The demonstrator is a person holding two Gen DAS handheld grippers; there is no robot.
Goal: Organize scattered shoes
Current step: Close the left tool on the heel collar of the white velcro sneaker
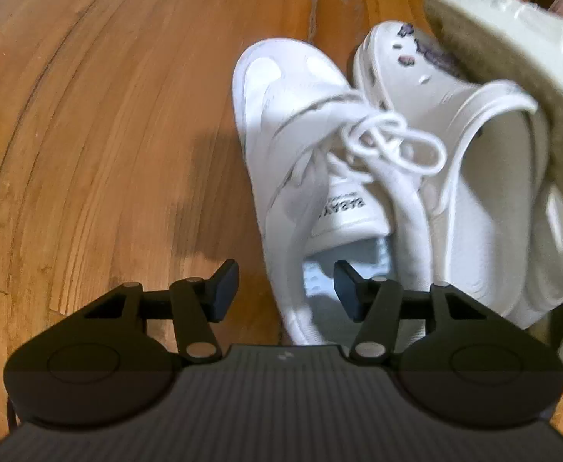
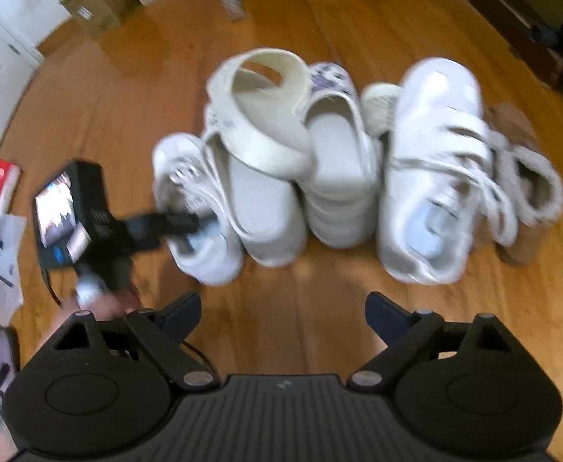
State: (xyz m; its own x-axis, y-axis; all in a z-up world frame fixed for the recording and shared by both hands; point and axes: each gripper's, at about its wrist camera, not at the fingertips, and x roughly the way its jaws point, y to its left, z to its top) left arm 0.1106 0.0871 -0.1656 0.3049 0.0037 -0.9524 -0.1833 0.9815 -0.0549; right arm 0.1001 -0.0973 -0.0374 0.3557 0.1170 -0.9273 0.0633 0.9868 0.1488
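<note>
Several pale shoes stand in a row on the wooden floor. My left gripper (image 1: 285, 288) is open, with its jaws either side of the collar wall of a white lace-up sneaker (image 1: 300, 134): one finger inside the opening, the other outside. From the right wrist view, the left gripper (image 2: 192, 227) reaches into that sneaker (image 2: 196, 254) at the row's left end. Beside it stands a white clog (image 1: 473, 192) with a cream slide sandal (image 1: 512, 57) leaning on top. My right gripper (image 2: 281, 308) hangs open over bare floor in front of the row.
Further right stand a second clog (image 2: 335, 169) with purple charms, a white strap sneaker (image 2: 435, 177) and a tan fur-lined boot (image 2: 527, 200). Papers and a red packet (image 2: 0, 184) litter the left. A cardboard box (image 2: 92, 11) and dark furniture (image 2: 531, 19) stand behind.
</note>
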